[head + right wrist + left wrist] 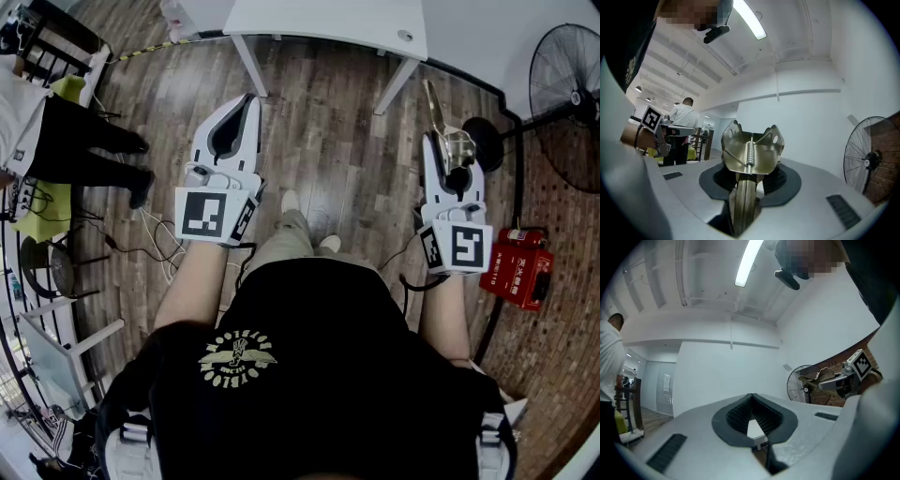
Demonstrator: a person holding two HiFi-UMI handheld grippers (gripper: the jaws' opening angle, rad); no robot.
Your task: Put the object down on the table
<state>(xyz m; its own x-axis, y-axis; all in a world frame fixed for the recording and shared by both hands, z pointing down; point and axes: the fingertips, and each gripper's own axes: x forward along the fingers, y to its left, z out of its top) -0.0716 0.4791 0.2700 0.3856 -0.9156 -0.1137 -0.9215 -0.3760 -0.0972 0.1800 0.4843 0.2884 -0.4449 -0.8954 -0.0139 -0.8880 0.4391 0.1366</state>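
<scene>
My right gripper (444, 150) is shut on a shiny metal tool with a coil spring (750, 150), gripping its narrow stem. The tool's flared end sticks out past the jaws. In the head view the same metal tool (435, 105) points away from me, over the wooden floor. The left gripper (242, 108) is held at the same height on my left; its jaws meet with nothing between them. In its own view the left gripper (751, 400) points at a white wall. The white table (328, 23) stands ahead of both grippers, beyond their reach.
A standing fan (567, 89) is at the right, with a red box (517, 265) on the floor below it. A person in black trousers (80, 145) stands at the left beside chairs and cables. My feet (305, 225) show between the grippers.
</scene>
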